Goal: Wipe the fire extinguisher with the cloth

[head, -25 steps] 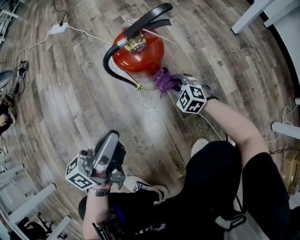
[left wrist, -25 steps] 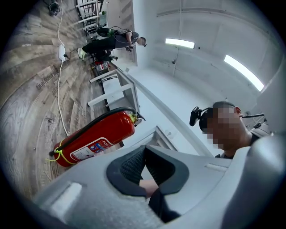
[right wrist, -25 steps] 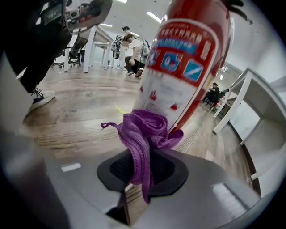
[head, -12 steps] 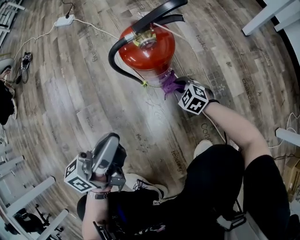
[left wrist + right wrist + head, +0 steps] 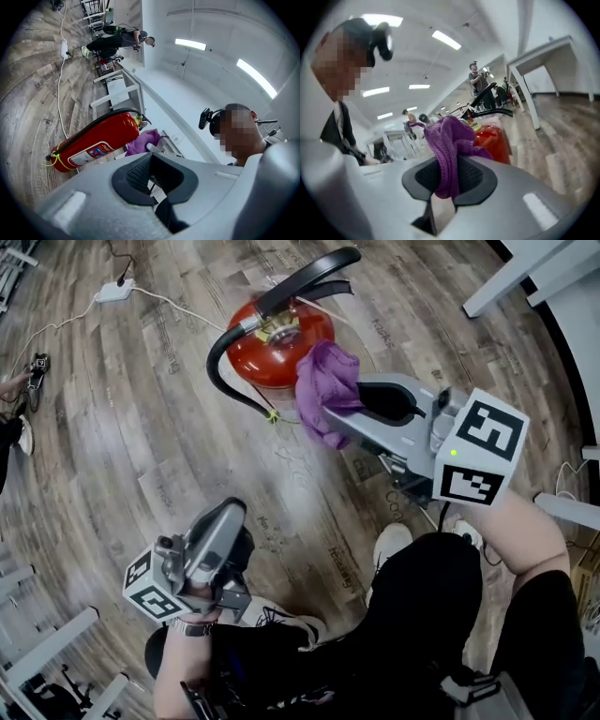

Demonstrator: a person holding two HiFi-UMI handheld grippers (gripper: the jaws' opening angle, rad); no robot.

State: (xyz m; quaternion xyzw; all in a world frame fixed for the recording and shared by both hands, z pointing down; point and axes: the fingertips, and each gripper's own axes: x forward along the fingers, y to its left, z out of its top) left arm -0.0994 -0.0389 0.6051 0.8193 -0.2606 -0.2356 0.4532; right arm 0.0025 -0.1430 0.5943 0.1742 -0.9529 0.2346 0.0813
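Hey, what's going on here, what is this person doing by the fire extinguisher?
A person with a gripper in each hand is cleaning a red fire extinguisher that stands on the wood floor. The right gripper is shut on a purple cloth and holds it up beside the extinguisher's top; whether the cloth touches it is unclear. The left gripper is shut and empty, held low by the person's lap, away from the extinguisher.
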